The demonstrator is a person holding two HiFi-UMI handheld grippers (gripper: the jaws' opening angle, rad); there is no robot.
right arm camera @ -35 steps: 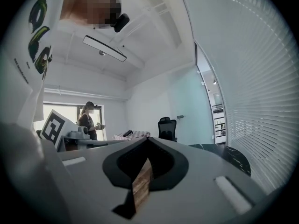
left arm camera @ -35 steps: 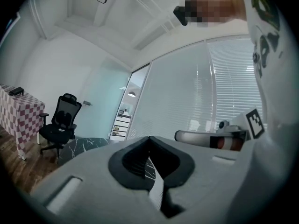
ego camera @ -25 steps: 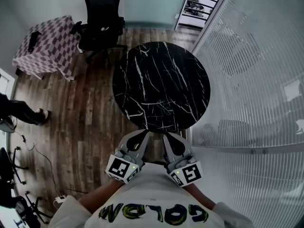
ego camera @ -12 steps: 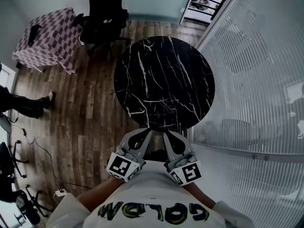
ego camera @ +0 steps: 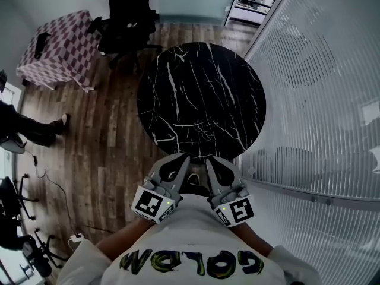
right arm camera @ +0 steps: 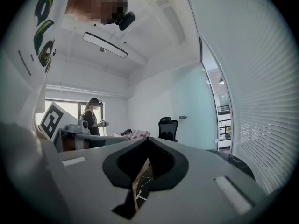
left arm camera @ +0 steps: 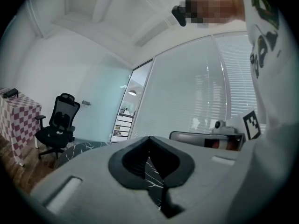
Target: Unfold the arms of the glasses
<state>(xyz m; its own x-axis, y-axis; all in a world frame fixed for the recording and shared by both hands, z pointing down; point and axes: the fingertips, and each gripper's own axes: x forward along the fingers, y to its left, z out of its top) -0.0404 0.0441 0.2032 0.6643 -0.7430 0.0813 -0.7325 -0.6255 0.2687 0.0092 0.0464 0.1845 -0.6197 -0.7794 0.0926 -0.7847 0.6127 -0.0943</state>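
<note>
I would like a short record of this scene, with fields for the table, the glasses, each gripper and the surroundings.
table: round black marble table, just ahead of both grippers
glasses: not visible in any view
left side: left gripper held near the person's chest, pointing toward the table, jaws together, nothing between them
right side: right gripper beside it, jaws together, nothing between them
surroundings: black office chair and checkered table beyond the round table; glass wall with blinds at the right of the head view
task state: unfolding not yet begun

The round marble table (ego camera: 202, 100) is lying open ahead — the slatted glass wall (ego camera: 314, 88) is crowding its right edge, an office chair (ego camera: 126, 16) is standing beyond its far rim.
</note>
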